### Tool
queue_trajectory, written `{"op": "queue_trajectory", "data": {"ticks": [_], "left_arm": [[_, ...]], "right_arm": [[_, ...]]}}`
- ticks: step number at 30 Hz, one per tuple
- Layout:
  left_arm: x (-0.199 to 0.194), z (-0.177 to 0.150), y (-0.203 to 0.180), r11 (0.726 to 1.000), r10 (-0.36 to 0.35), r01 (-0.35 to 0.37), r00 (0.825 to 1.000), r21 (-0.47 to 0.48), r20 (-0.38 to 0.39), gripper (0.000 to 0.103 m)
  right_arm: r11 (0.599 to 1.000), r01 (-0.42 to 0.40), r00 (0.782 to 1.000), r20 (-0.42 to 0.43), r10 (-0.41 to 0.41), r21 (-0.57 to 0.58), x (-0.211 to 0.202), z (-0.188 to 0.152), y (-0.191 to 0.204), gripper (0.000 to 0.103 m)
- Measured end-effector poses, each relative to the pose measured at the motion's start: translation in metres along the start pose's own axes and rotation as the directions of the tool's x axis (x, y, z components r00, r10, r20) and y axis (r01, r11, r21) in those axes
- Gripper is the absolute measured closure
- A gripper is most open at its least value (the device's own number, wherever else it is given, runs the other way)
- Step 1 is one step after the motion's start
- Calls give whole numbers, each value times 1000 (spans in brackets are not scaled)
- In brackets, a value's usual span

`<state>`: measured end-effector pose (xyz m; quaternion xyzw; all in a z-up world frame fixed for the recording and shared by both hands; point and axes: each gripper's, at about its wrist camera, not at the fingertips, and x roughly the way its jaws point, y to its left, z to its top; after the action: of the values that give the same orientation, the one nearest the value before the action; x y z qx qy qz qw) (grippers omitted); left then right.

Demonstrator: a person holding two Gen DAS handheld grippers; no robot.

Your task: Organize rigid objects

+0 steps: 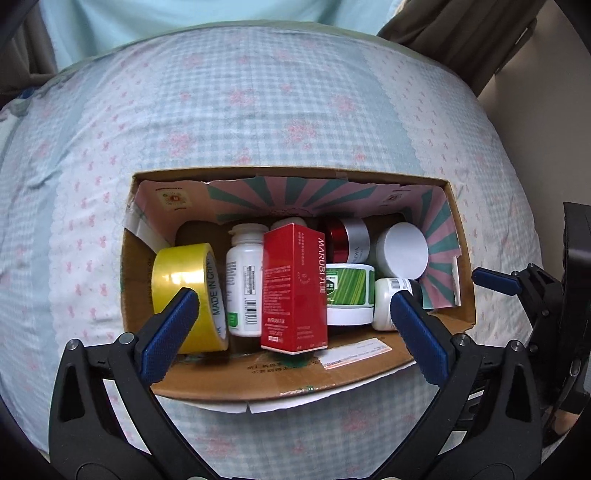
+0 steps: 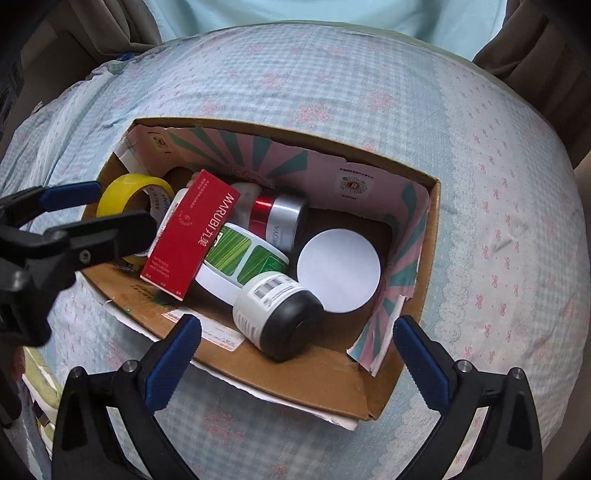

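Note:
An open cardboard box (image 1: pixel 295 384) (image 2: pixel 325 380) lies on the bed and holds several items. They include a yellow tape roll (image 1: pixel 181 273) (image 2: pixel 125 188), a white bottle (image 1: pixel 243 280), a red MARUBI carton (image 1: pixel 291 291) (image 2: pixel 192 236), a red-and-silver jar (image 1: pixel 349 240) (image 2: pixel 277 218), a green-labelled tub (image 1: pixel 349 291) (image 2: pixel 240 258), a white-lidded jar (image 1: pixel 402 251) (image 2: pixel 338 269) and a black-capped white bottle (image 1: pixel 384 306) (image 2: pixel 280 310). My left gripper (image 1: pixel 293 299) hovers open over the box's left half, above the carton. My right gripper (image 2: pixel 295 325) hovers open over the black-capped bottle. Neither holds anything.
The box rests on a bed sheet (image 1: pixel 258 110) (image 2: pixel 498 221) with blue checks and pink flowers. A person in a light-blue top (image 1: pixel 184 22) stands beyond the far edge. Brown curtains (image 1: pixel 461 37) hang at the corners. The left gripper's fingers (image 2: pixel 70 195) cross the box's left end.

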<state>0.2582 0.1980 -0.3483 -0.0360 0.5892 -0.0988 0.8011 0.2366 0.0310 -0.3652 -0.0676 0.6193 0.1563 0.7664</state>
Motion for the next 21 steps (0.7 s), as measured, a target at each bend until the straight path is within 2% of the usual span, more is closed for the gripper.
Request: {"op": "queue_trajectory", "data": {"ticks": [4,13,17,21], "left_arm": [[-1,-4,5,1000,-1,1,1000,3,-7,0],[-8,-12,5,1000,30,-30,1000,7,-8,0],[-28,-13,-3,999,36,-36,999,-1,16,0],[-67,-12,-20,998,60,-61,995,2,76,0]], "right_arm": [[999,15,1000,4,-15,32,-3,-8,-3,0],[997,-13,1000,15,12,82,-4,-12,-7,0],[996,-26,999,35,23,82,-20,-12,-6,0],[995,-29,998,65,23,94,-52,-12,-9,0]]}}
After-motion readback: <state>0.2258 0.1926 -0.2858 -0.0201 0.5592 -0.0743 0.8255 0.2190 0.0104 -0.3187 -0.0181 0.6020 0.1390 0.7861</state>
